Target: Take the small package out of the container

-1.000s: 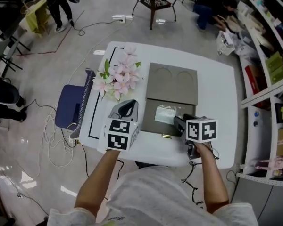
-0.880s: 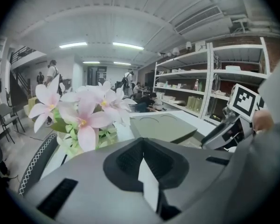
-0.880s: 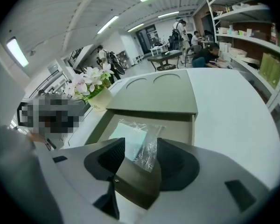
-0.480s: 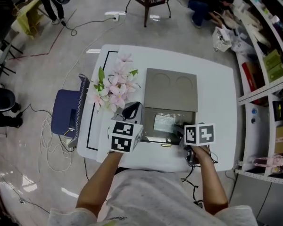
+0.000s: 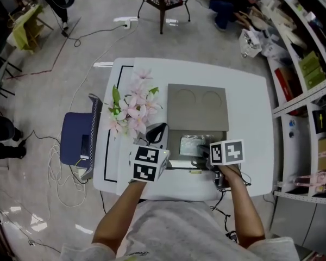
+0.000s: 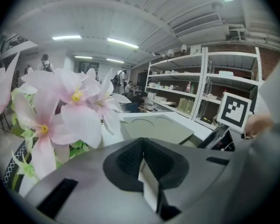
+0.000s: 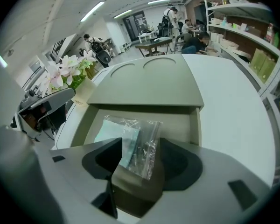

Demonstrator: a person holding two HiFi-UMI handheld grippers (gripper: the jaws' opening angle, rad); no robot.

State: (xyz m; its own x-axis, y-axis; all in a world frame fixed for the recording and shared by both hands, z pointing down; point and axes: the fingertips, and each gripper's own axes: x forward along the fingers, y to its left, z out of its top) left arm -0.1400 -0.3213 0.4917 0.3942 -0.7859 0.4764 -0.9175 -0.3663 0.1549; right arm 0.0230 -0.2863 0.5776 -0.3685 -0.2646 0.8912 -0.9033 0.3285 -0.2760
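The right gripper (image 7: 140,153), jaws opening wide, has the small package's (image 7: 130,141) near corner between them, unpinched. This crinkly clear bag with a pale flat insert lies in the matte olive container (image 7: 194,125) at twelve o'clock. The slick film may slide or bunch, or a jaw snag the stiff wall. The left gripper (image 6: 142,164) is pressed together, empty.

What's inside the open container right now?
One clear small package with a pale green insert lies on the container floor. The right tongs, jaws opening around its near corner, hide the floor's front.
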